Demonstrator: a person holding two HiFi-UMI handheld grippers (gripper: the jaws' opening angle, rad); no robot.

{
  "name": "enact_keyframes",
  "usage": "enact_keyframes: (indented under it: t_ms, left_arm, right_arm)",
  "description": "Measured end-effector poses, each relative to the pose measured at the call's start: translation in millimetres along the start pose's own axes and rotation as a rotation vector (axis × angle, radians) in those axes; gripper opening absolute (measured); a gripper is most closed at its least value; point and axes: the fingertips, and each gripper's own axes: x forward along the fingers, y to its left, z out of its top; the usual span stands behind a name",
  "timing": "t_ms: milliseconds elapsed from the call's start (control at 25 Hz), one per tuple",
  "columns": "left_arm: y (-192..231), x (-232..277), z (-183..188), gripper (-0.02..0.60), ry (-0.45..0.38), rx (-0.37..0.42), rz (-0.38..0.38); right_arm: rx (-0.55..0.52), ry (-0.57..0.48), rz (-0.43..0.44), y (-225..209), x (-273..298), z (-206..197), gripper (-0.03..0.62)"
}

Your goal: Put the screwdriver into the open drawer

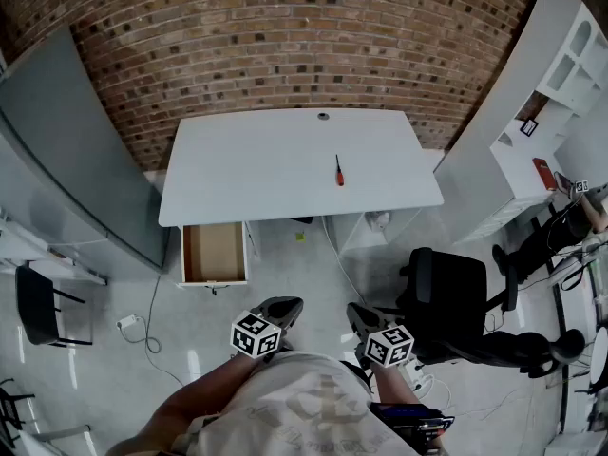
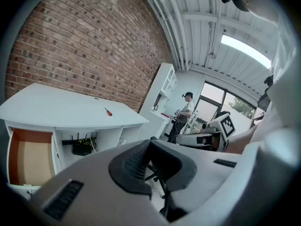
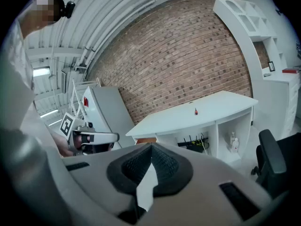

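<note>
The left gripper point(image 1: 285, 304) point(image 2: 150, 142) has its jaws pressed together with nothing between them. The right gripper point(image 1: 359, 312) point(image 3: 151, 146), beside it and apart from it, is clenched in the same way and holds nothing. Ahead of the left gripper and a little to its left, the open drawer point(image 1: 215, 253) point(image 2: 28, 157) stands pulled out under the left end of the white desk point(image 1: 275, 160), its wooden floor showing. Farther ahead, well apart from both grippers, the red-handled screwdriver point(image 1: 338, 171) point(image 2: 108, 111) point(image 3: 196, 111) lies on the desk top, more on the right gripper's side. A black office chair point(image 1: 442, 297) stands just right of the right gripper. Beyond the desk rises a brick wall point(image 1: 285, 46).
</note>
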Motion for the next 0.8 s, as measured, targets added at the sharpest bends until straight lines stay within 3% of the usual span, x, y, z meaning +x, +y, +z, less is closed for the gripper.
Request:
enact_keyframes:
  t_ms: [520,800]
  left_arm:
    - [-10,-4,-6,0.02,-0.011,0.002,0.019]
    - [-7,-4,-9,0.02,0.0,0.005,0.018]
  right_arm:
    - [-0.019,0.036,0.034,5,-1,-10,0.021]
    - [0.03,0.027,0.022,2,-3,-16,0.023]
